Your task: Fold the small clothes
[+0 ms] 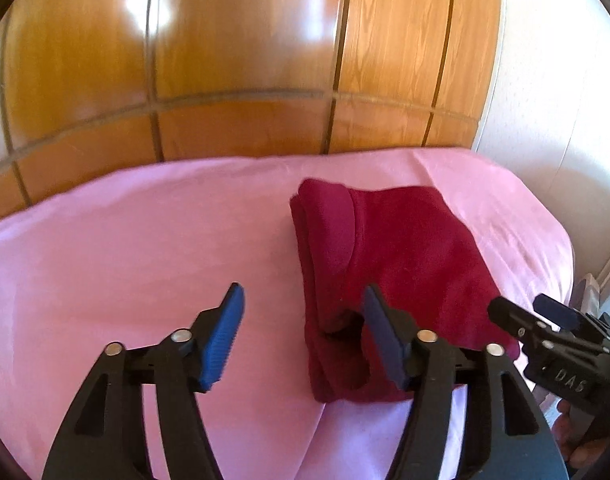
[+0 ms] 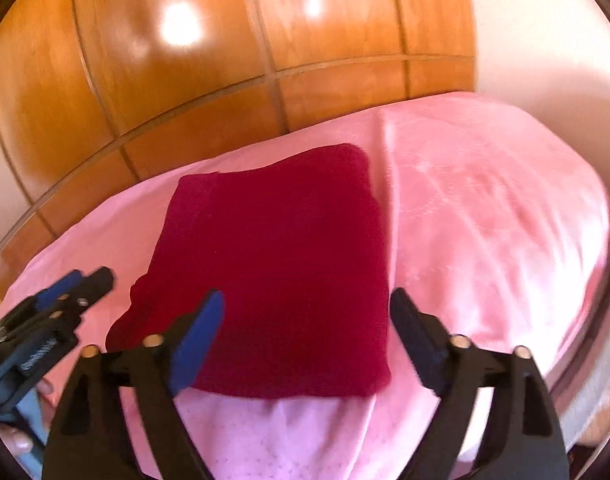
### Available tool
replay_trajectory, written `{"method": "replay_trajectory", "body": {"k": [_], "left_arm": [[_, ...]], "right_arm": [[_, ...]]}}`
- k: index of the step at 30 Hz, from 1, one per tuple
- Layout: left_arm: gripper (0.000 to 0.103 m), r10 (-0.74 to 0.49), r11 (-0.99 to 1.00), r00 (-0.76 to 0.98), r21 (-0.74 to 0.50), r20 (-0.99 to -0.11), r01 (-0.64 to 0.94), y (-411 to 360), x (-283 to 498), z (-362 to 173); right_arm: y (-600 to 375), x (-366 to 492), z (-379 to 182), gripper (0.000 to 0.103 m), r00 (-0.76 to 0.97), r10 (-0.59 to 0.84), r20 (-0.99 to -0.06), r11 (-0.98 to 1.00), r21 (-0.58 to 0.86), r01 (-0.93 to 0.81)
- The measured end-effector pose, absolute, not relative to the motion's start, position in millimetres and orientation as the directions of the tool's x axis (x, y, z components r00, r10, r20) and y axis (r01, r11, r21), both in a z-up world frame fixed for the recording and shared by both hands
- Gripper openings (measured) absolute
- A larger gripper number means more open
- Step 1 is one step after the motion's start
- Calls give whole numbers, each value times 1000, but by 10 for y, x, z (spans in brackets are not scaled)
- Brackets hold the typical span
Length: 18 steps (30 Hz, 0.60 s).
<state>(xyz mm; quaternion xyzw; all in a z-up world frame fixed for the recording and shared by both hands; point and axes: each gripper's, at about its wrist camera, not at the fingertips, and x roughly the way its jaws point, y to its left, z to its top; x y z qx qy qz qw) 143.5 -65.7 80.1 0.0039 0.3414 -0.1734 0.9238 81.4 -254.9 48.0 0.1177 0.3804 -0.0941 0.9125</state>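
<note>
A dark red garment (image 1: pixel 405 280) lies folded into a thick rectangle on the pink bedsheet (image 1: pixel 145 248). Its layered fold edges face left in the left wrist view. My left gripper (image 1: pixel 303 308) hovers open above the garment's near left edge, with nothing between its blue pads. The right gripper (image 1: pixel 525 312) shows at that view's right edge, held by a hand. In the right wrist view the folded garment (image 2: pixel 281 264) lies flat ahead, and my right gripper (image 2: pixel 307 316) stands wide open above its near edge, touching nothing. The left gripper (image 2: pixel 89 280) appears at the left there.
Glossy wooden wardrobe doors (image 1: pixel 241 60) rise right behind the bed. A pale wall (image 1: pixel 557 100) stands at the right. The pink sheet (image 2: pixel 485 208) stretches to the right of the garment and drops off at the bed's right edge.
</note>
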Motion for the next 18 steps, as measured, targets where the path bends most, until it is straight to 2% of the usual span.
{"method": "replay_trajectory", "body": {"k": [2,5,10,18], "left_arm": [[75,-321,941,723,-120,-612,316,-612,1341,868],[78,-304,947,746,-105,-592,303,-582,1218,921],[90,-280,955,766,-92,-579,281,-544,1037,951],[93,-226,969,773,-56,-592,240,-528,862,828]], "right_arm": [[-2488,712,502,98,703,-118,-701,949,129,288],[-2413,668,530,101,712,-154,-685,945,108,308],[-2243,493,560,101,716,-233,-658,947,16,322],[-2209,410,492,101,695,-265,-669,937,-8,350]]}}
